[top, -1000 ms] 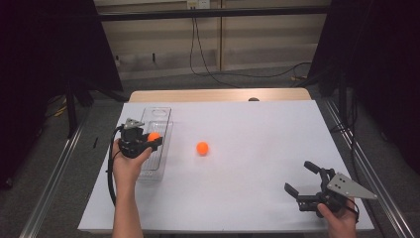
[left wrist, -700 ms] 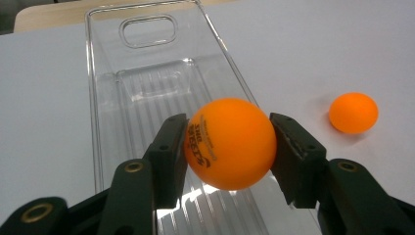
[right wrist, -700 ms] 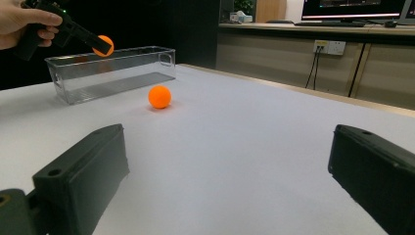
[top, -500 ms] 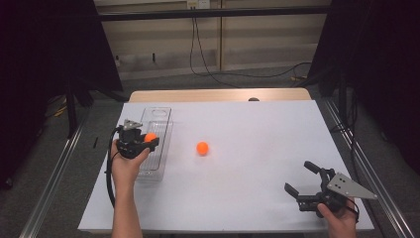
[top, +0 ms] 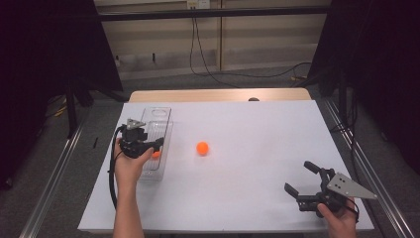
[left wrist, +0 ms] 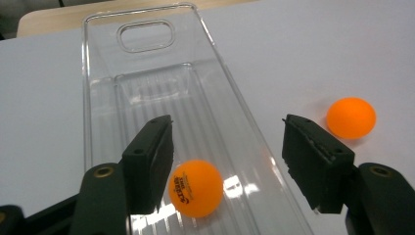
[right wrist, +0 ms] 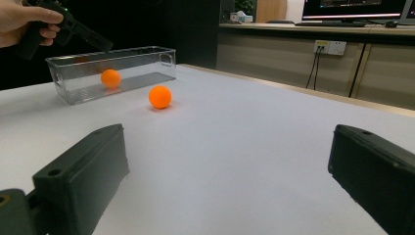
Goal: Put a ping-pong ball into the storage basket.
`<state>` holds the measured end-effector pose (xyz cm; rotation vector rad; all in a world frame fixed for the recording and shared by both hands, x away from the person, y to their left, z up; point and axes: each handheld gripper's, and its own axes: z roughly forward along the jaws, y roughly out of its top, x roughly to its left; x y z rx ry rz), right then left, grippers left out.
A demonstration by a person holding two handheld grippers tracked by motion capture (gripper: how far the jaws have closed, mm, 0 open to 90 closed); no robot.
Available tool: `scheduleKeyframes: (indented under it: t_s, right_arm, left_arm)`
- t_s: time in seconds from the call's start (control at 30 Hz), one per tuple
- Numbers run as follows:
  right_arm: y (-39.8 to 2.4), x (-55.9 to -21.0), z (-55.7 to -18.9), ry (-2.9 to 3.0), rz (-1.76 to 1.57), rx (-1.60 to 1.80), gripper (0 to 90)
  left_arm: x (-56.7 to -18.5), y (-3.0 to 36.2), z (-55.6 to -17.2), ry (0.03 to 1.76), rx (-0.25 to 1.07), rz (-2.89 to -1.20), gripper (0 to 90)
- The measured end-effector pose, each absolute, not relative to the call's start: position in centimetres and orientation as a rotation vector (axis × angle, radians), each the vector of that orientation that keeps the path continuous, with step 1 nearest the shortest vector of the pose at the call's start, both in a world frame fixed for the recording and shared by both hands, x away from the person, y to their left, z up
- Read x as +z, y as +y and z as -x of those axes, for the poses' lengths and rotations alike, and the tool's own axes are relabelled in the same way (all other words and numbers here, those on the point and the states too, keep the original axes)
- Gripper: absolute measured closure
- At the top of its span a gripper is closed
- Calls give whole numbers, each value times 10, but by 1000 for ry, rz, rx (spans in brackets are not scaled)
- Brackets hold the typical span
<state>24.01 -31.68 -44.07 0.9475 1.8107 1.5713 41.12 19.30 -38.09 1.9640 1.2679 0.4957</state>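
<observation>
Left gripper [top: 159, 144] hovers over the near end of the clear plastic bin [left wrist: 147, 73], which sits at the left side of the white table [top: 247, 198]. Its jaws have just been opening; they now stand apart with nothing pressed between them. One orange ball [left wrist: 195, 188] lies on the ribbed floor of the bin, just beside the left-hand jaw in the left gripper view and not gripped; the right gripper view shows it low in the bin, so I judge it dropped in. The second orange ball [top: 202, 148] rests on the bare table just to the right of the bin, well apart from both grippers. Right gripper [top: 306, 178] is held near the table's near right corner, jaws wide apart and empty, pointing across the table toward the balls. Risks as I judge them: the ball in the bin is light and may bounce or roll along the ribs; if the left gripper lifts off carelessly, a jaw could clip the thin bin wall and shove or tip the bin. The loose ball is the bigger worry: a round, smooth ball can squirt out of closing jaws if they meet it off-centre, or roll away from a light knock toward the table edge. The bin, being clear, also makes its rim easy to misjudge on approach.
</observation>
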Motion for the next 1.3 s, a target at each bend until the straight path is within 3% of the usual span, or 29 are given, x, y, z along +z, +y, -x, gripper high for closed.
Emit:
scheduleKeyframes:
  t_s: [0.6, 1.3]
  right_arm:
    - [-317, -441, -240, 1813, -945, 1570, 8]
    - [-316, -441, -241, 1818, -945, 1568, 8]
  left_arm:
    - [-371, 174, -408, 1214, 452, -1955, 239]
    - [-372, 139, -408, 1132, 375, -1997, 174]
